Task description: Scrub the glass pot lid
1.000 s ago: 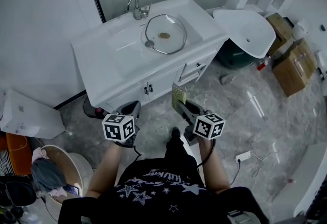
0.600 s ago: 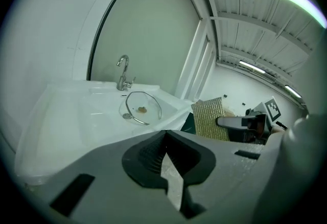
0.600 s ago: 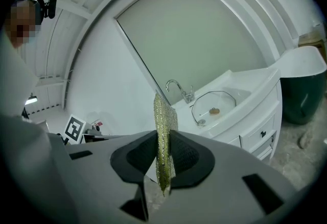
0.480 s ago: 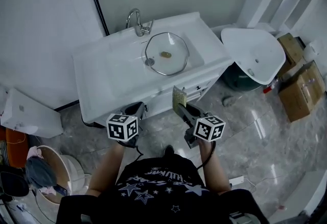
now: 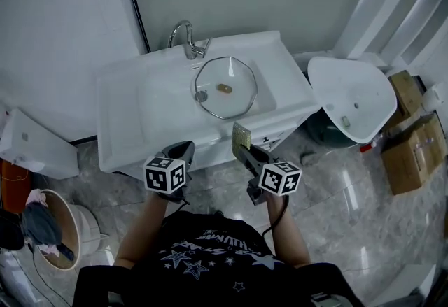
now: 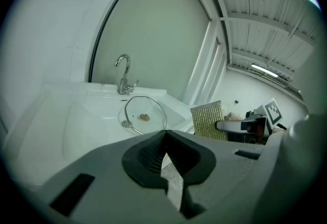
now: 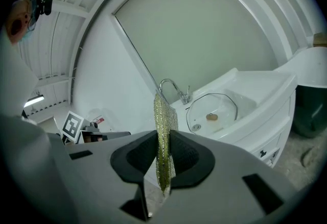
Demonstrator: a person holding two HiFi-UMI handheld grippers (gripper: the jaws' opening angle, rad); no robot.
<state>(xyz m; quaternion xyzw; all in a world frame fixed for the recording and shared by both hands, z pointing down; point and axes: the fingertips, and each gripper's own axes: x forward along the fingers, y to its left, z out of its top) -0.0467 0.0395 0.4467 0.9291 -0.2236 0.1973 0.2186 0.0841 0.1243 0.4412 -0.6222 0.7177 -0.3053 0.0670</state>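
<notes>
— Glass is what we're after: where does the glass pot lid (image 5: 225, 87) lie?

— In the basin (image 5: 264, 92) of the white worktop (image 5: 119, 113), flat or nearly so, with the tap (image 5: 183, 36) at its 11 o'clock. A small round knob (image 5: 201, 96) shows near its 8 o'clock rim, and a brown spot sits about its middle; I cannot tell whether that is on the glass or under it.

— And the tools?

— The right hand-held gripper (image 5: 244, 150) pinches a gold-green scouring pad (image 7: 162, 141), which stands upright and edge-on between the jaws, long axis pointing up out of them. The left hand-held gripper (image 5: 183, 150) has its jaws pressed together at the tips with nothing between them.

— Which way from them to the lid?

— Both hang out in front of the worktop's edge, well apart from the lid, touching nothing there. In the head view the lid lies at about 11 o'clock from the right one and 1 o'clock from the left. The right looks slightly nearer, and it carries the pad.

— So scrubbing has not begun?

— I judge not. The lid is roughly octagonal with no real long axis, so approach angle matters little. The pad must travel forward and down, and its broad face, not its edge, should meet the glass.
</notes>
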